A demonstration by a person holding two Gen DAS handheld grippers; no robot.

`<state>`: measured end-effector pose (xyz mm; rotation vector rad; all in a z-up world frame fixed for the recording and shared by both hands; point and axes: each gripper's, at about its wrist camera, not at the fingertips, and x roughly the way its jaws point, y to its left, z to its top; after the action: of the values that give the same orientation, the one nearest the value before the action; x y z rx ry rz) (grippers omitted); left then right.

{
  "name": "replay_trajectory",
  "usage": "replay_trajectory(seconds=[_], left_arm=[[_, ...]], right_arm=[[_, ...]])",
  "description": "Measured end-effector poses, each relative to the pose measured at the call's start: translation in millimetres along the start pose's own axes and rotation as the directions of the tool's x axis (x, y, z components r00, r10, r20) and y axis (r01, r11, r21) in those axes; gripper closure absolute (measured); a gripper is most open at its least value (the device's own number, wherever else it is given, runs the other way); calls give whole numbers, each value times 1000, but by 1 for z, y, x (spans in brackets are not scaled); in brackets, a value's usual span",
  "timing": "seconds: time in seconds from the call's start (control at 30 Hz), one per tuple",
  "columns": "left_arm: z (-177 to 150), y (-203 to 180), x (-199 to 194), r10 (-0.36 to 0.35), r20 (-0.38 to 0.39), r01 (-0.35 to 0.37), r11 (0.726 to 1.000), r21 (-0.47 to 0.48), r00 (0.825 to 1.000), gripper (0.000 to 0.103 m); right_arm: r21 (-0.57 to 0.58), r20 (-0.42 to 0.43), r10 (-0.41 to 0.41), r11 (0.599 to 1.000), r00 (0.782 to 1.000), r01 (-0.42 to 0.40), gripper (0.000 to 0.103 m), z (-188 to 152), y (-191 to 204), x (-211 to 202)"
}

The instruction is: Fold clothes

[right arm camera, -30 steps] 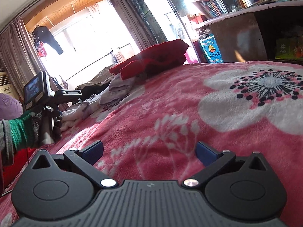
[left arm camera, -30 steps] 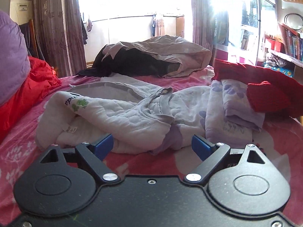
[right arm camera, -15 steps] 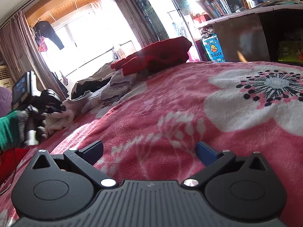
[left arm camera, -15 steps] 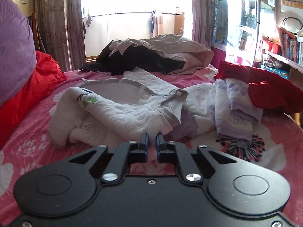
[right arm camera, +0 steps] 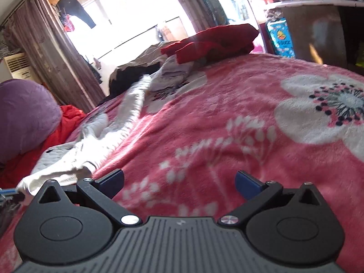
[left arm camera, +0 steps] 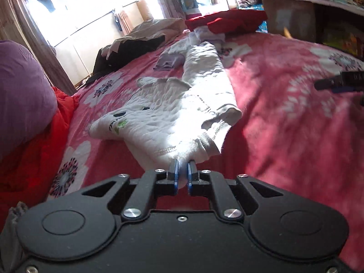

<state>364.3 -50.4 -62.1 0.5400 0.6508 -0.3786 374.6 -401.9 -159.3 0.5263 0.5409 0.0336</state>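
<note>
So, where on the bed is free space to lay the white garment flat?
The pink floral blanket is bare between the white quilted garment and the bookshelf side, ahead of the open right gripper. It is crowded near the red folded clothes and purple pillow.

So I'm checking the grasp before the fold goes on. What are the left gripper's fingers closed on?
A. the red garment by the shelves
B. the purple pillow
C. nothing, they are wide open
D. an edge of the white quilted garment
D: in the left wrist view the left gripper pinches an edge of the white quilted garment, which stretches away across the pink blanket.
</note>
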Motion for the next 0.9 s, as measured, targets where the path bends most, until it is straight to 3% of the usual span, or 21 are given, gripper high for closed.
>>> replay_trajectory(seconds=[0.07, 0.13, 0.27, 0.37, 0.53, 0.63, 0.7, 0.77, 0.83, 0.9], left_arm=[[-27, -3, -23, 21, -15, -20, 998, 60, 1000, 98], [-54, -2, -48, 19, -30, -17, 998, 56, 999, 98], [-98, -5, -95, 19, -35, -19, 1000, 12, 999, 98], [-133, -13, -129, 20, -44, -21, 1000, -22, 999, 98], [-184, -27, -176, 55, -53, -58, 996, -61, 997, 98], [-208, -27, -196, 34, -94, -54, 975, -217, 995, 84], [-220, -22, -208, 27, -63, -48, 925, -377, 998, 42], [-231, -16, -220, 22, -6, -22, 840, -542, 1000, 40], [-244, -6, -222, -23, 43, 47, 699, -713, 999, 40], [-256, 4, -216, -33, 71, 78, 521, -850, 997, 40]], right_arm=[[17, -44, 55, 998, 998, -54, 0, -12, 13, -11], [10, -94, 94, 996, 991, -94, 0, -28, 31, -20], [-67, -172, 134, 987, 976, -147, 0, -63, 68, -35], [-23, -240, 185, 980, 953, -196, 7, -92, 79, -47], [33, -269, 218, 976, 938, -217, 10, -124, 91, -86], [116, -279, 255, 966, 926, -231, 11, -134, 88, -105], [156, -280, 273, 959, 920, -237, 11, -140, 86, -113], [186, -280, 289, 952, 915, -244, 12, -144, 86, -117], [211, -283, 316, 942, 905, -263, 12, -149, 87, -118], [223, -289, 344, 932, 894, -286, 13, -152, 92, -117]])
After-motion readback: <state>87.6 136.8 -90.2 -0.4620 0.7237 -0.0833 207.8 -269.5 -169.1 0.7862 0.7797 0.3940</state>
